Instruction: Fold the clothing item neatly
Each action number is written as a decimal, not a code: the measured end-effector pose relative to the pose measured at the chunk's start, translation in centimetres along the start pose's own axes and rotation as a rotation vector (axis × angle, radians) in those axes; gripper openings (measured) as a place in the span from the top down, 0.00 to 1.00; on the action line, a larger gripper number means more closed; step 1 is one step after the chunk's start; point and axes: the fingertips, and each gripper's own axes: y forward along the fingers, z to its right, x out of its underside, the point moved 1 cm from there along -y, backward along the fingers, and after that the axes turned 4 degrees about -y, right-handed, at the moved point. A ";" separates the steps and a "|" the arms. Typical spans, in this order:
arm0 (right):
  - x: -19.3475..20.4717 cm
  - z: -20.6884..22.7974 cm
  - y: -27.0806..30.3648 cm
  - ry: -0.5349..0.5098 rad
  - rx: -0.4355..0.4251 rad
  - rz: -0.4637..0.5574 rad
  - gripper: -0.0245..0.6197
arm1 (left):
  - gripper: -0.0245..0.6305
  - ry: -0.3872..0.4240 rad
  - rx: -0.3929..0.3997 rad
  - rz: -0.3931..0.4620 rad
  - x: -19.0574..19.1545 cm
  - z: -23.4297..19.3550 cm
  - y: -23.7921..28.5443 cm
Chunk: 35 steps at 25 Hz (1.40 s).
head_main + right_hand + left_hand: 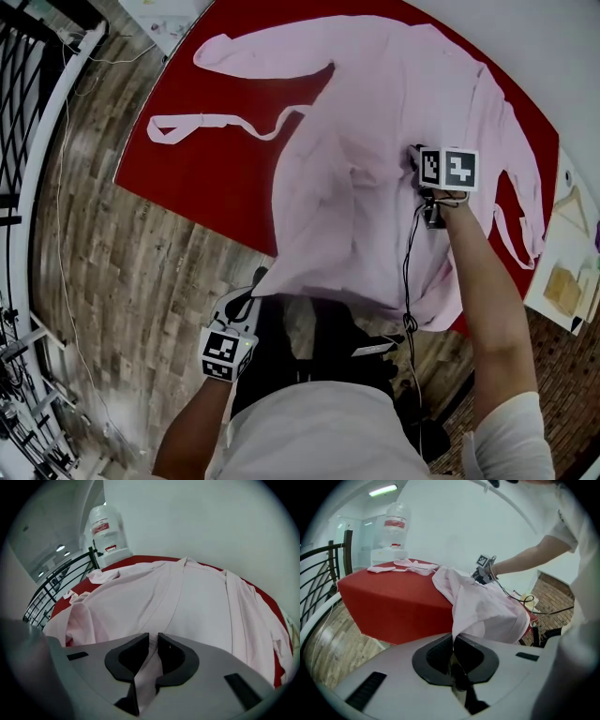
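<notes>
The left gripper (pixel 453 639), low by the person's body, had its jaws closed on the hem of the pink robe (pixel 394 103). The robe lay spread across the red table (pixel 202 173), with that hem drawn off the near edge. The right gripper (pixel 153 641) pinched a fold of cloth at the robe's middle. A water bottle (pixel 107 524) stood beyond the table.
</notes>
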 end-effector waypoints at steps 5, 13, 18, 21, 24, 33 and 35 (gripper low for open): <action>0.0 0.2 -0.4 -0.040 0.051 0.011 0.92 | 0.95 0.023 -0.063 0.019 0.5 -0.7 -2.8; 0.4 1.1 -1.4 -0.052 0.082 0.022 0.93 | 0.95 0.048 -0.109 -0.038 4.1 -1.8 -6.1; 0.8 1.3 -1.7 -0.057 0.104 0.021 0.93 | 0.95 0.061 -0.105 -0.062 5.6 -2.1 -6.6; 1.1 1.4 -1.9 -0.051 0.115 0.022 0.93 | 0.95 0.059 -0.105 -0.091 6.8 -2.2 -6.8; 1.3 1.5 -2.1 -0.049 0.129 0.023 0.93 | 0.95 0.058 -0.104 -0.097 7.5 -2.3 -7.2; 1.2 2.8 -2.7 -0.028 0.187 0.029 0.93 | 0.95 0.091 -0.101 -0.147 10.4 -3.1 -9.2; 1.3 3.2 -2.7 -0.020 0.200 0.027 0.93 | 0.95 0.102 -0.090 -0.156 11.0 -3.0 -9.2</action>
